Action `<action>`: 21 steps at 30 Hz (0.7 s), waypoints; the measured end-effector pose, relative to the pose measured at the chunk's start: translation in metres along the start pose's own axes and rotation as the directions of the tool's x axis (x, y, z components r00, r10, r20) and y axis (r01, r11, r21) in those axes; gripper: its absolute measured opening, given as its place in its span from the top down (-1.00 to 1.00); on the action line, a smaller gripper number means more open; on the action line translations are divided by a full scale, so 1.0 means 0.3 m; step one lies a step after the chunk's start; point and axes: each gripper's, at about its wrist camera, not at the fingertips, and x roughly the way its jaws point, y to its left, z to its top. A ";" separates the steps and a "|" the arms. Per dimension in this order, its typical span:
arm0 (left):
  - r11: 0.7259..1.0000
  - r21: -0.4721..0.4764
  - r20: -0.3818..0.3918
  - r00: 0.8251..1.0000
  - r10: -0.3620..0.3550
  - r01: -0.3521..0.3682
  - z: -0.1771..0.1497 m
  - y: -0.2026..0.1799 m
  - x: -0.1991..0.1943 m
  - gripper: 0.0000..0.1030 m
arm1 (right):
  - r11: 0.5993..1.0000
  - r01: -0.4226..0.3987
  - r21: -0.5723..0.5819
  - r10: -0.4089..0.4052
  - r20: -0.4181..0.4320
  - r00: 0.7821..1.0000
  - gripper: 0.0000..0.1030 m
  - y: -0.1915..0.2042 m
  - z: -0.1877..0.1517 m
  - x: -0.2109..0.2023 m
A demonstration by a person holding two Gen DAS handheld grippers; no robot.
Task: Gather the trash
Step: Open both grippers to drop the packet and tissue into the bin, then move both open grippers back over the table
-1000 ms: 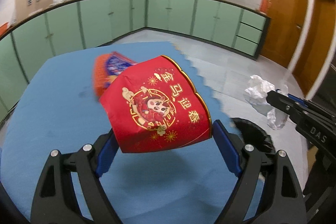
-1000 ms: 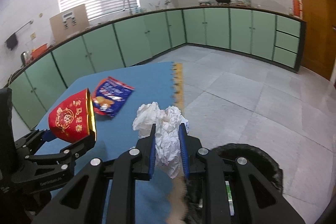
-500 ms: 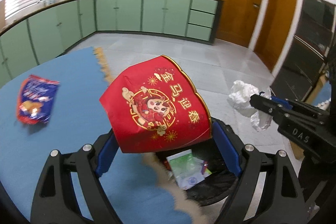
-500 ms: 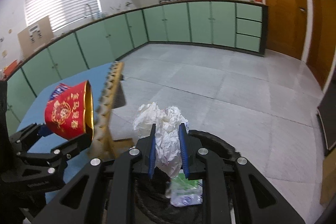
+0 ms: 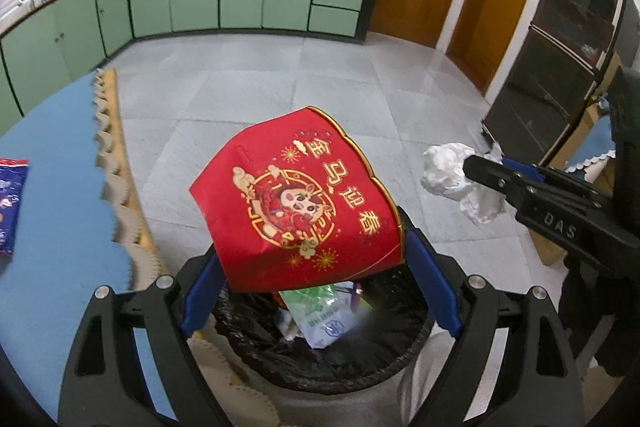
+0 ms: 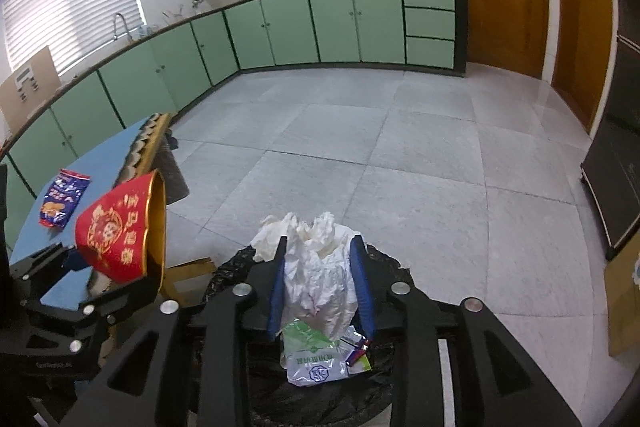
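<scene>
The left claw (image 5: pixel 312 291) is clamped on a red paper cup (image 5: pixel 300 203) printed with gold characters and a cartoon figure, its blue pads pressing either side of the cup's base. The cup is tilted, its gold-rimmed mouth pointing up and away from the camera, and it hangs directly above the bin (image 5: pixel 320 359), a round container lined with a black bag. Inside the bin lie a green and white packet (image 5: pixel 320 319) and a few smaller scraps.

The right claw (image 6: pixel 322 287) is closed on a crumpled white tissue (image 6: pixel 316 275), which bulges out above and below the blue pads. It too is held over the bin (image 6: pixel 240 275), with the green and white packet (image 6: pixel 316 359) visible just beneath the tissue. In the left wrist view the tissue (image 5: pixel 460 179) sits to the right of the bin and higher up, gripped at the tip of the black right claw (image 5: pixel 486 177).

To the left of the bin is the desk (image 5: pixel 60 227), covered in blue with a scalloped tan edge nearest the bin. A blue and red snack bag (image 6: pixel 64 197) lies flat on the desk, well apart from the bin
</scene>
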 end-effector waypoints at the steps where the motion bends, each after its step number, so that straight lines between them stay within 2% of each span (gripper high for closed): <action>1: 1.000 0.000 -0.007 1.000 -0.005 0.005 -0.003 0.001 0.006 -0.62 | 1.000 0.004 0.003 -0.004 0.000 1.000 0.21 -0.004 0.002 0.002; 5: 1.000 -0.002 -0.023 1.000 -0.017 0.017 -0.014 0.007 0.018 -0.66 | 1.000 0.011 0.015 -0.011 0.002 1.000 0.04 -0.022 0.006 0.007; 9: 1.000 -0.012 -0.023 0.999 -0.022 0.022 -0.011 0.017 0.012 -0.66 | 1.000 0.005 0.023 -0.005 0.009 1.000 0.01 -0.022 0.006 -0.004; 16: 0.999 -0.047 0.022 1.000 -0.008 0.009 0.004 0.060 -0.064 -0.66 | 1.000 -0.014 0.020 0.014 0.026 1.000 -0.13 0.001 0.010 -0.044; 19: 0.998 -0.066 0.057 0.998 0.016 -0.013 -0.001 0.093 -0.124 -0.67 | 1.000 -0.027 0.011 0.027 0.045 0.999 -0.28 0.039 0.017 -0.072; 21: 0.995 -0.086 0.084 0.995 0.048 -0.040 -0.009 0.132 -0.174 -0.69 | 0.999 -0.034 0.005 0.033 0.058 0.998 -0.52 0.067 0.025 -0.092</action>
